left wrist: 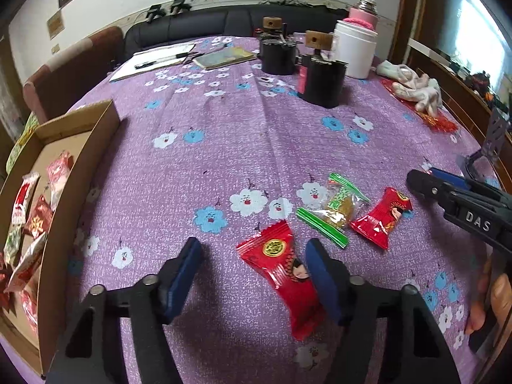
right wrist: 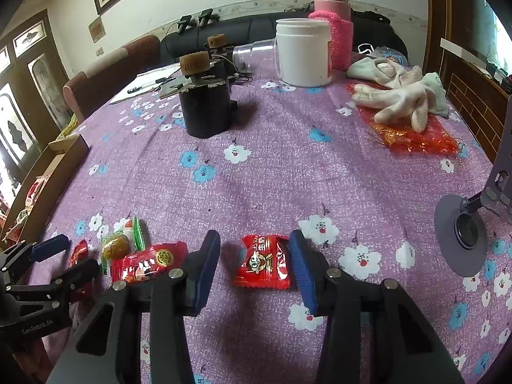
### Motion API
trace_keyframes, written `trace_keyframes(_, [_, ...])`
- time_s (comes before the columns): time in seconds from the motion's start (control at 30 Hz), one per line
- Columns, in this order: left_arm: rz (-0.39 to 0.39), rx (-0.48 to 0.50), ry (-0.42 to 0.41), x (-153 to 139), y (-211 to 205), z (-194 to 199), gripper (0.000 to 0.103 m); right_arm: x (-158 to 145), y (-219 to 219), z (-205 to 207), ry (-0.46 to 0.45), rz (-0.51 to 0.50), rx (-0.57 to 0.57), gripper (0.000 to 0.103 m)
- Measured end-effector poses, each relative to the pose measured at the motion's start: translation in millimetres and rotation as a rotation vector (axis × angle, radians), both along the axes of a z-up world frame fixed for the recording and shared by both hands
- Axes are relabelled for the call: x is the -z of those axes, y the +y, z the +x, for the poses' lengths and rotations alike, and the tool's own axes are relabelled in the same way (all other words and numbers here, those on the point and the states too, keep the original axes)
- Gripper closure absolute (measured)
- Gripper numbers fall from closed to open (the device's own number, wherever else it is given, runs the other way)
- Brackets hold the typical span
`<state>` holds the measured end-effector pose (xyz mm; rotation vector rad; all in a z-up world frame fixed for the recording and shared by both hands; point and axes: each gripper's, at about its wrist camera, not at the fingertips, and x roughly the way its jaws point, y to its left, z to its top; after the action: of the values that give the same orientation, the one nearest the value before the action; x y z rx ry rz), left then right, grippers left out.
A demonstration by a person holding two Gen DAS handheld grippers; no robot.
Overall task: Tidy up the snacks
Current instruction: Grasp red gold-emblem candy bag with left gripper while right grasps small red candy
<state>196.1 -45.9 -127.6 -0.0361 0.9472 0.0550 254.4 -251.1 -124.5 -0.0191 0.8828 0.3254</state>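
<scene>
Left gripper (left wrist: 252,275): lower centre of the left wrist view; jaws apart, the long red packet (left wrist: 281,275) lies between them, its right edge at or just beside the right pad, the left pad well clear.
Right gripper (right wrist: 254,264): lower centre of the right wrist view; jaws apart around the square red packet (right wrist: 264,262). The right pad sits at the wrapper's edge and a gap shows on the left, so nothing is clamped yet.
Loose snacks: a green-striped clear packet (left wrist: 332,211) and another red packet (left wrist: 380,217) lie right of centre on the purple flowered tablecloth (left wrist: 224,134).
Cardboard box (left wrist: 96,147): left edge of the left wrist view, with several wrapped snacks already inside.
Step in hand: judged as pinching one packet with each gripper, before any lift.
Next move: both pairs of jaws need to come together on the wrappers; thin, slippery film may slide away, so the pads must stay low on the cloth. Carrying to the box follows.
</scene>
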Motion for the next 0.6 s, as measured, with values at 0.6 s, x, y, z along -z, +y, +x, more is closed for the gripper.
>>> trace_keyframes(0.6, [-0.077, 0.08, -0.02, -7, 18, -13, 0.074, -4, -3, -6, -0.025, -0.002, 0.015, 0.075])
